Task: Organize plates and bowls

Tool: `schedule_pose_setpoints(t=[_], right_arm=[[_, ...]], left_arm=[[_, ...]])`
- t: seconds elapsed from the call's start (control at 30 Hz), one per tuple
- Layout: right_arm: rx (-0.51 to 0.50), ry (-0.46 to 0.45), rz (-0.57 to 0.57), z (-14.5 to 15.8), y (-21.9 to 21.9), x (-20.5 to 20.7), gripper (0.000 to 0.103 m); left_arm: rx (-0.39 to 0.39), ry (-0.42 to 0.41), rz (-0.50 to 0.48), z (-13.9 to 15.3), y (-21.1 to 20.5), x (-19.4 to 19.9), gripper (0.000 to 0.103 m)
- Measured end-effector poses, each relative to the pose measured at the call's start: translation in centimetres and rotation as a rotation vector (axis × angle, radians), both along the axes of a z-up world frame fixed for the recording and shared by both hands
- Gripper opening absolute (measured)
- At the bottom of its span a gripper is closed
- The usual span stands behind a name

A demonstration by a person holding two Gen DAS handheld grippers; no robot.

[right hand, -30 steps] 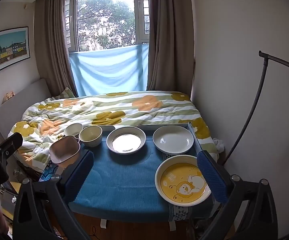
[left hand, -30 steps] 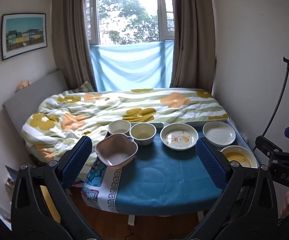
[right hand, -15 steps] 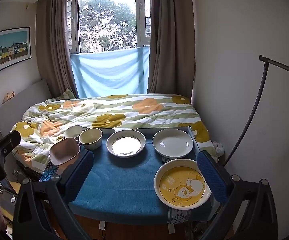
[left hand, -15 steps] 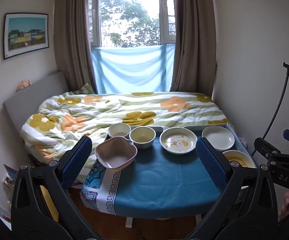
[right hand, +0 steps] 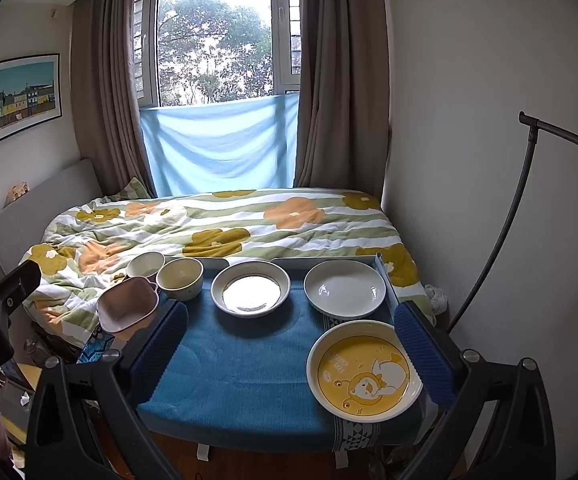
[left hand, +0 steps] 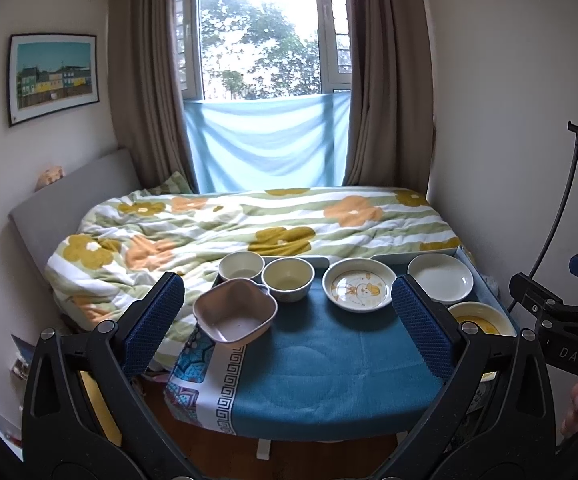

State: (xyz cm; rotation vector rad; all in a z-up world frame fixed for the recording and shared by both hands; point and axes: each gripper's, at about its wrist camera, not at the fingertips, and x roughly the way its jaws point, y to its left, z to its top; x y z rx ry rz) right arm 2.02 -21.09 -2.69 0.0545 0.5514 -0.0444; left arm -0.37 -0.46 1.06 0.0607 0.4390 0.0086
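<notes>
A small table under a blue cloth (left hand: 321, 364) carries the dishes. A pink square bowl (left hand: 235, 316) sits at its left edge, with a white bowl (left hand: 241, 266) and a cream bowl (left hand: 287, 279) behind it. A cartoon-print plate (left hand: 360, 290) is in the middle and a plain white plate (left hand: 440, 279) at the back right. A yellow bear plate (right hand: 365, 376) lies at the front right. My left gripper (left hand: 289, 324) and right gripper (right hand: 293, 356) are both open and empty, held back from the table's near edge.
A bed with a flowered quilt (left hand: 249, 224) lies right behind the table, under a curtained window. A white wall is close on the right, with a curved black stand (right hand: 505, 232) beside it. Wood floor shows below the table.
Both grippers have drawn back and up a little, so the table looks smaller and lower. The dishes have not moved. Both grippers stay open.
</notes>
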Motion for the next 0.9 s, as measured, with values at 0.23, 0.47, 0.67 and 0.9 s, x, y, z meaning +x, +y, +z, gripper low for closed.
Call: schedule_pose_setpoints(t=[0.23, 0.47, 0.67, 0.9], right_arm=[[-0.002, -0.003, 0.0, 0.03, 0.2, -0.05, 0.103], [-0.004, -0.004, -0.001, -0.05, 0.33, -0.09, 0.103], [-0.004, -0.003, -0.001, -0.05, 0.34, -0.1, 0.103], [-0.005, -0.004, -0.001, -0.11, 0.39, -0.1, 0.103]], left_arm=[[0.003, 0.004, 0.01, 0.05, 0.11, 0.49, 0.103], [0.011, -0.009, 0.013, -0.2, 0.04, 0.56, 0.103], [0.006, -0.008, 0.007, -0.31, 0.03, 0.65, 0.103], [-0.007, -0.003, -0.002, -0.41, 0.11, 0.93, 0.103]])
